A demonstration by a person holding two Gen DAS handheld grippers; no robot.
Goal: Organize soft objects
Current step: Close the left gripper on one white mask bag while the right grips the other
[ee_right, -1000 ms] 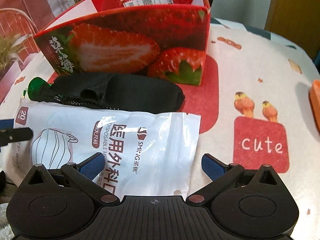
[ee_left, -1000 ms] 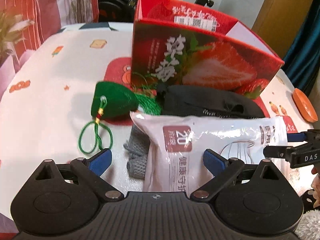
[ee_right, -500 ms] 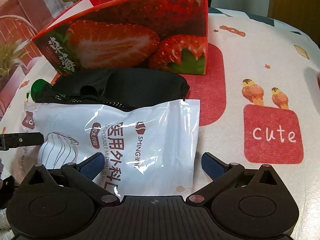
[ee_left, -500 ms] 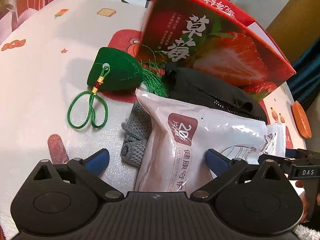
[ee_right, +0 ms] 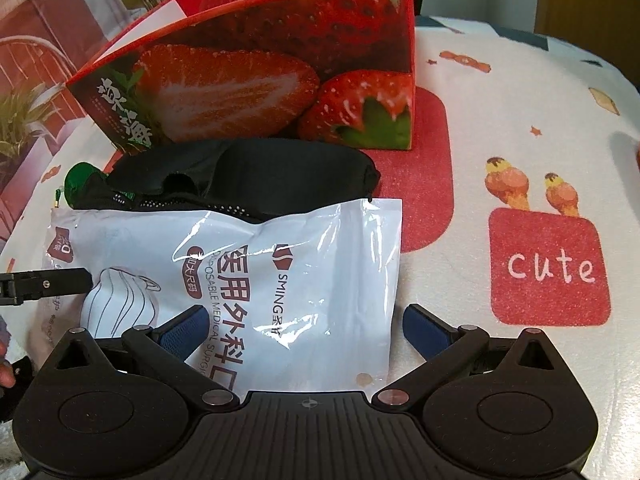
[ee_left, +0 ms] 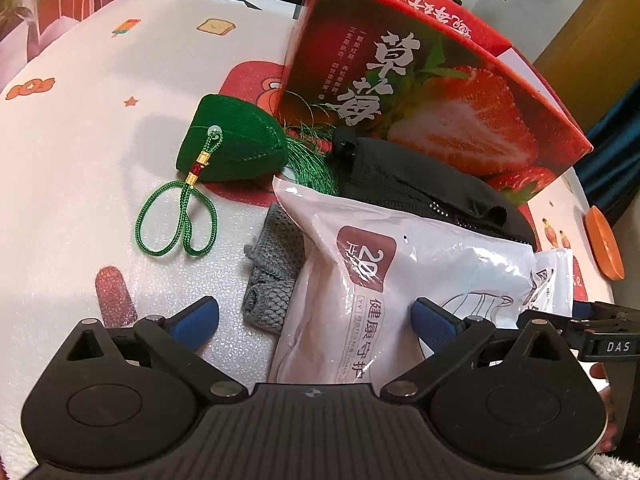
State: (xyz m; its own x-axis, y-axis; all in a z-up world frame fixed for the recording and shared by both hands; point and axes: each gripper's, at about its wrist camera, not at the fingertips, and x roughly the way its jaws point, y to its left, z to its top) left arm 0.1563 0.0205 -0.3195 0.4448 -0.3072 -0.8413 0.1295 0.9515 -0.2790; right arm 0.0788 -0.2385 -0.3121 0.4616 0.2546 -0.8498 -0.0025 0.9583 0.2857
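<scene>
A: Where do we stand with the soft things?

B: They all lie on the printed tablecloth, heaped in front of the strawberry box, none of them inside it yet. The pack of surgical masks lies on top, partly over the black eye mask and a grey knitted piece. The green stuffed charm, with its cord loop and tassel, sits beside the box's corner.

A: And our grippers?

B: Our left gripper has its fingers spread wide, one to each side of the mask pack's near end, with the grey knit also between them. Our right gripper is likewise spread wide across the pack's other end. Neither pinches anything yet.

A: Why both at one pack?

B: We judge it is because the pack is wide, floppy and slick; held at one end it would probably sag or slip. Taking both ends should keep it level over the box wall.

A: Any risk?

B: The left fingers may catch the grey knit along with the pack.
</scene>
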